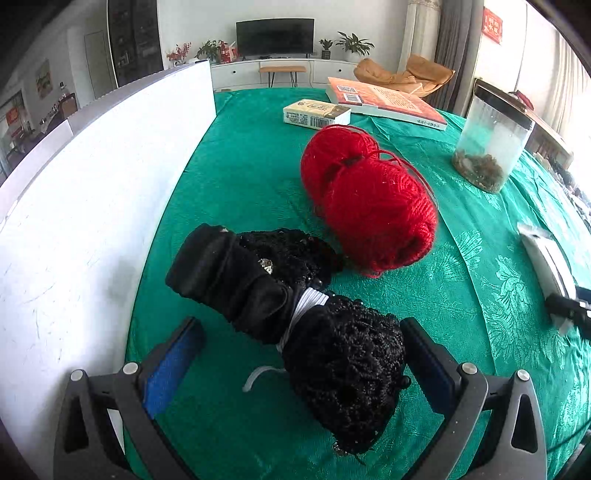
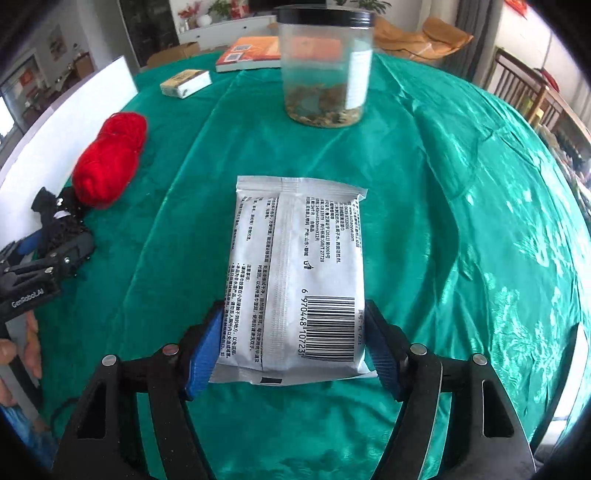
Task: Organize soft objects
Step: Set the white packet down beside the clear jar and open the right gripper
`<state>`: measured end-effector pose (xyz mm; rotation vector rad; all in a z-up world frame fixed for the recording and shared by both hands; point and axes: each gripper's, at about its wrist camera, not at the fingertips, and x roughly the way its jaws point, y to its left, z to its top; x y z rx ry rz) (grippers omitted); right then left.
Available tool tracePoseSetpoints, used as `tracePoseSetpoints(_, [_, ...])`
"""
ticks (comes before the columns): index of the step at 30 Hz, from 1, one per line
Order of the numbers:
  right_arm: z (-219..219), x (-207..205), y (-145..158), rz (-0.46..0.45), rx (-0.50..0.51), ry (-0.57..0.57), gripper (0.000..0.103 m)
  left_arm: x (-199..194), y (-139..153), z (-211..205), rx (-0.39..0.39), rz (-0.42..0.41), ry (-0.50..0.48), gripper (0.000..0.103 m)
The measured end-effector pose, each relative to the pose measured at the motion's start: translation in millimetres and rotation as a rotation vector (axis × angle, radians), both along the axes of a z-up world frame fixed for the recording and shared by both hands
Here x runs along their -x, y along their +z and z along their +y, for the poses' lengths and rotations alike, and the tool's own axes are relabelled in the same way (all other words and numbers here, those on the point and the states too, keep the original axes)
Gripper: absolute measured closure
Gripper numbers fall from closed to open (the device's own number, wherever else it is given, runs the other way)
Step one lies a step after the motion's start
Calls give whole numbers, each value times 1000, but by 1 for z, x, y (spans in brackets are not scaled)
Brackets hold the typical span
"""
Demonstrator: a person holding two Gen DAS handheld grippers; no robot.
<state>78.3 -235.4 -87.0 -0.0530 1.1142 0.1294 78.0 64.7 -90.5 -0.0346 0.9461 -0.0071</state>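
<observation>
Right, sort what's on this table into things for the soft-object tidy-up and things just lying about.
For the job:
- black knitted bundle, between the open left claw
- red yarn
- silver soft pack, between the right claw pads

Lying about:
- book
- small carton
- clear jar
- white board

The left wrist cam sits low over the green cloth (image 1: 229, 166), very near a black bundle (image 1: 295, 314), and looks fwd to the far wall and TV (image 1: 275, 36). The right wrist cam sits low too, close over a white packet (image 2: 295, 273), facing the same way (a bit more to the right side). Both see the red yarn (image 1: 365, 199), the clear jar (image 2: 325, 66), the book (image 1: 384, 101) and small box (image 2: 185, 83).
</observation>
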Motion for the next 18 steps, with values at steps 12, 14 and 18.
tracePoseSetpoints(12, [-72,-61,36,-201,-103,-278,24,-1,0,-1,2,1,-4,0])
tracePoseSetpoints(14, [-59,-39,26,-180,-89,-277,24,-1,0,0,1,1,-4,0])
tracePoseSetpoints(18, [-43,-11,0,-139,-73,-297,25,-1,0,-1,1,1,-3,0])
